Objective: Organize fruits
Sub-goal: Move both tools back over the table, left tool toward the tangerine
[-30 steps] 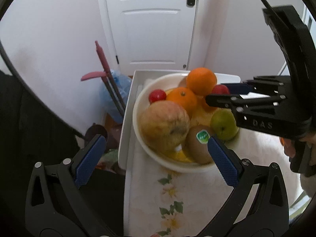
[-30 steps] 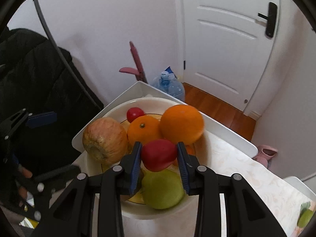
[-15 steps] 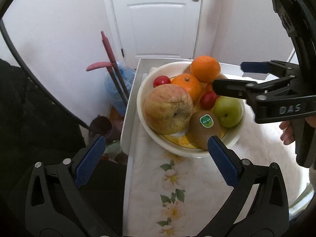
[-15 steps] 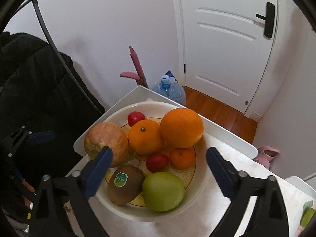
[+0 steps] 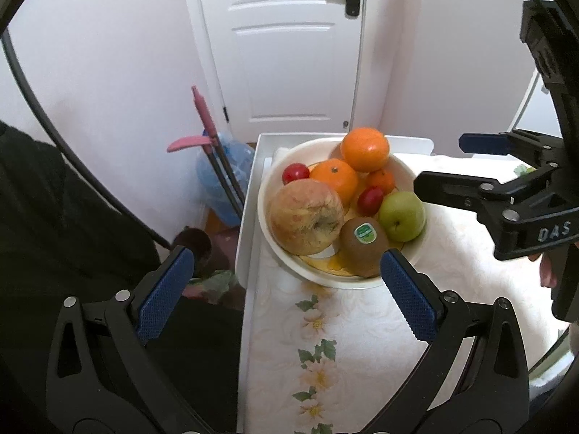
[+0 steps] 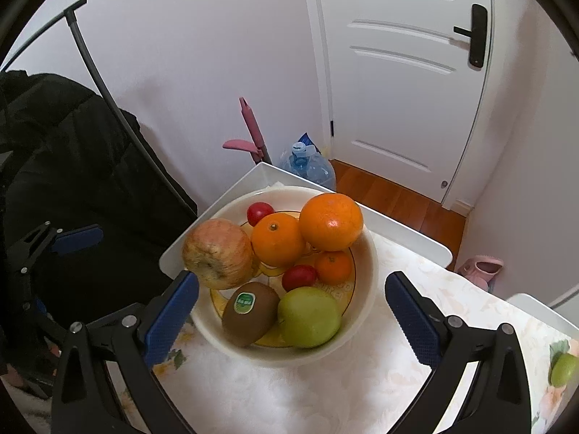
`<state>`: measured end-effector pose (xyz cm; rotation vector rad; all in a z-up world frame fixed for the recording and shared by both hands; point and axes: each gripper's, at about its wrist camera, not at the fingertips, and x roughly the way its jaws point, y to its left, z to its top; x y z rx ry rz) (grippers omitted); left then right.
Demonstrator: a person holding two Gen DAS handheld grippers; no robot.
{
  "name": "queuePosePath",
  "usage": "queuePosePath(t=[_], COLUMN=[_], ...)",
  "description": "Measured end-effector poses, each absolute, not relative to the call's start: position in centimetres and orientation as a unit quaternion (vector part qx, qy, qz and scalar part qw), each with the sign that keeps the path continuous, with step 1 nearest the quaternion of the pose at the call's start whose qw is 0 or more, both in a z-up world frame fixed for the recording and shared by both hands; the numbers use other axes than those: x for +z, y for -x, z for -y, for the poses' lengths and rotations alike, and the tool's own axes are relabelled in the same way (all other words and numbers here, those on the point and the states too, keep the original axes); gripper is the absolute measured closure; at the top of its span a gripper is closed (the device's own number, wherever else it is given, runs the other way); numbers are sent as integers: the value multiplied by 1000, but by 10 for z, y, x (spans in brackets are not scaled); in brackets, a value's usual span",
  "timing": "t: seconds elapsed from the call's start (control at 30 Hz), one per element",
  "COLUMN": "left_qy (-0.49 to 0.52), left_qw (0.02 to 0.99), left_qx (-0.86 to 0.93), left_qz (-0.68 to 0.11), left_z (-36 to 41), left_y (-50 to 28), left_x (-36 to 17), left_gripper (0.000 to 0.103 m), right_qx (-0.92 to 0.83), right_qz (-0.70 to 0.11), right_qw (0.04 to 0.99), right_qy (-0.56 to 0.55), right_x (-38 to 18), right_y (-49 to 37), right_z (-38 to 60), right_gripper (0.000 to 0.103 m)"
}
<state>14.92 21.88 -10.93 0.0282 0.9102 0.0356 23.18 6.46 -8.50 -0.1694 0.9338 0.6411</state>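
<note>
Right gripper (image 6: pixel 291 298): jaws opening, nearly at full spread, nothing between the pads; hovering just above the near rim of the bowl (image 6: pixel 365 289). Left gripper (image 5: pixel 286 282): jaws spread wide, empty, hanging near the bowl's front-left rim, partly off the worktop (image 5: pixel 362 343) edge.

Step in hand, as judged: release of the small red fruit (image 6: pixel 299 277) into the bowl and withdrawal.

Procedure for a clean withdrawal:
- Lift straight up and back from the bowl; avoid sweeping the pads across the pile.
- Keep clear of the top orange (image 6: pixel 331 221), perched highest and likeliest to roll.
- Hold the left gripper away from the bowl rim to prevent a nudge.
- Confirm the red fruit sits settled in the hollow among its neighbours before moving off.

Contents of the bowl, counted:
- Oranges: two large, the top orange at the far side and a second (image 6: pixel 277 240) left of it.
- Mandarin (image 6: pixel 332 267): one, small, right of centre.
- Red fruits: two, one at centre, one (image 6: pixel 260 212) at the far-left rim.
- Apple (image 6: pixel 217 258): one, large, mottled, left side.
- Kiwi (image 6: pixel 250 313): one, with green sticker, near side.
- Green fruit (image 6: pixel 309 316): one, near side, right of the kiwi.

Outside the bowl: one further green fruit (image 6: pixel 562 369), well to the right of the bowl on the worktop.
</note>
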Motion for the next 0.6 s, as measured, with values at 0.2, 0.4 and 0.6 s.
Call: queuePosePath(t=[0.2,0.4,0.6], left_qy=[-29,-42,-49], left_qw=[904,910,909], left_qx=[-11,-46,-66], left_qz=[-426,-410,-409], left_z=[-204,-170,-118], left_y=[-150,-150,-148], left_x=[-85,-67,-59], left_gripper=[0,0,0], right_qx=[271,225,177], right_qz=[-438,-433,-430], right_qw=[854,873,885], right_qy=[72,24,24], right_x=[-57,-24,-10], right_y=[-209,-194,-184], right_z=[-47,-3,58], right_gripper=[0,0,0])
